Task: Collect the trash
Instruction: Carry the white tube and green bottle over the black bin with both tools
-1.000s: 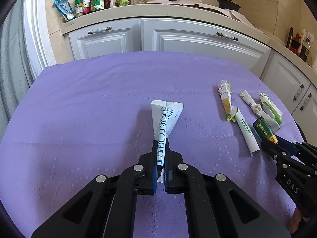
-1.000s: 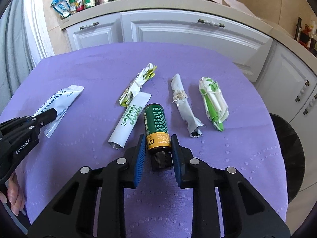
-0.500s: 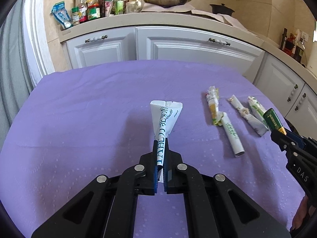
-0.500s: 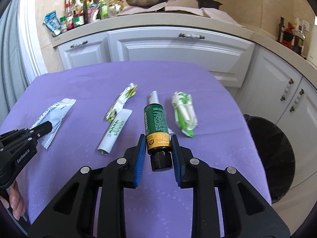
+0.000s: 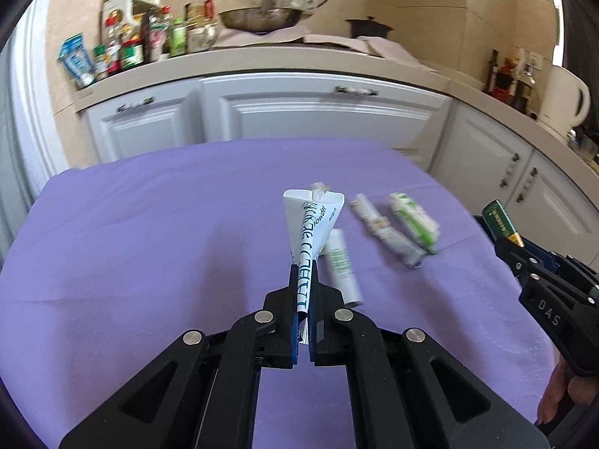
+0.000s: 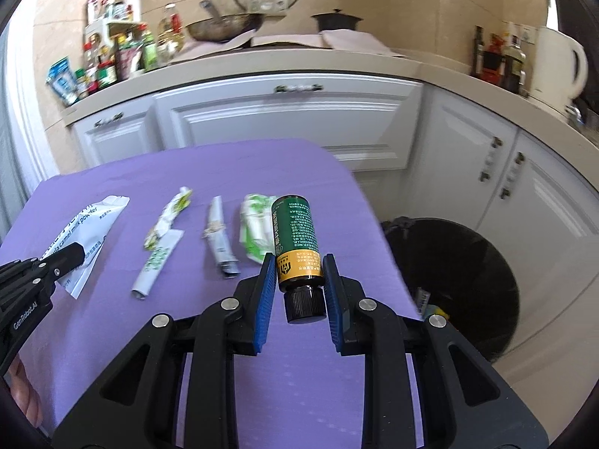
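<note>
My left gripper (image 5: 304,275) is shut on a white milk-powder sachet (image 5: 312,224), lifted above the purple tablecloth (image 5: 149,243); the sachet (image 6: 88,232) and the left gripper (image 6: 73,254) also show at the left of the right wrist view. My right gripper (image 6: 295,265) is shut on a green bottle (image 6: 295,232) with an orange band and black cap, held above the table's right part. That bottle (image 5: 499,220) and the right gripper (image 5: 503,243) appear at the right of the left wrist view. A black trash bin (image 6: 468,280) stands on the floor right of the table.
On the cloth lie a yellow-green wrapper (image 6: 170,217), a white and green tube (image 6: 157,262), a grey twisted wrapper (image 6: 219,235) and a green and white packet (image 6: 254,232). White cabinets (image 6: 284,119) and a cluttered counter (image 6: 123,56) stand behind. A hand (image 5: 558,393) holds the right gripper.
Both grippers have risen and swung to the right with their loads. The trash bin has come into the right wrist view, and the litter on the cloth now sits further left.
</note>
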Tool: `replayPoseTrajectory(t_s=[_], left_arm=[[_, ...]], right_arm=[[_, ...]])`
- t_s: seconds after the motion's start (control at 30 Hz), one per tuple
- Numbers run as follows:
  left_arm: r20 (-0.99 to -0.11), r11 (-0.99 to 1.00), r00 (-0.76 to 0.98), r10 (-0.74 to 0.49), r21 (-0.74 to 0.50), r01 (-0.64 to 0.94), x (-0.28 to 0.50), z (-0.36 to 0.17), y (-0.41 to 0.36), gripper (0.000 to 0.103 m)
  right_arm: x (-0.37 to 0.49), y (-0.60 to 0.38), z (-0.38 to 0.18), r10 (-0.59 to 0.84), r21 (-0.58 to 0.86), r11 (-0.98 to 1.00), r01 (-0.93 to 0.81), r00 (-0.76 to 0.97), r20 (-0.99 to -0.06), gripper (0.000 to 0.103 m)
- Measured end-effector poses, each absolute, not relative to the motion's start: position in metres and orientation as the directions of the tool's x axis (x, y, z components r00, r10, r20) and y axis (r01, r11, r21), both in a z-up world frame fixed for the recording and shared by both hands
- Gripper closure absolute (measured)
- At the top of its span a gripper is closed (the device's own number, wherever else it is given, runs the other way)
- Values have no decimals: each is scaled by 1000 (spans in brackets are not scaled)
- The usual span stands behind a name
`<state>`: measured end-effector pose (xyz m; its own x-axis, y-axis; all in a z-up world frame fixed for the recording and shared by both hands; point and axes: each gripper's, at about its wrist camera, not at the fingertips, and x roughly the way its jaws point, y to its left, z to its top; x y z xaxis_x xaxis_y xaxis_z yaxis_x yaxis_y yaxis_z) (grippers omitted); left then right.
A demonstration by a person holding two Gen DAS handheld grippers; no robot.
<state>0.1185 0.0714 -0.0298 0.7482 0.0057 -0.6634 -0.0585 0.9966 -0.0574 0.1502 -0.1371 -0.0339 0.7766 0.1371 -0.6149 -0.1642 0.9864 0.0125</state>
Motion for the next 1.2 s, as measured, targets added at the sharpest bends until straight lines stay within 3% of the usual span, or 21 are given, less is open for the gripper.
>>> replayPoseTrajectory(t_s=[0.6,1.2], left_arm=[[-623,980,761,-183,-52,193,153,-17,-57,99],[-639,956,734,-229,-4,295,188,-33,-147,99]], right_arm=[[154,-256,-31,-70,25,994,103,810,-583,78],[173,-322,-49,-134,51,978,203,796,-591,78]])
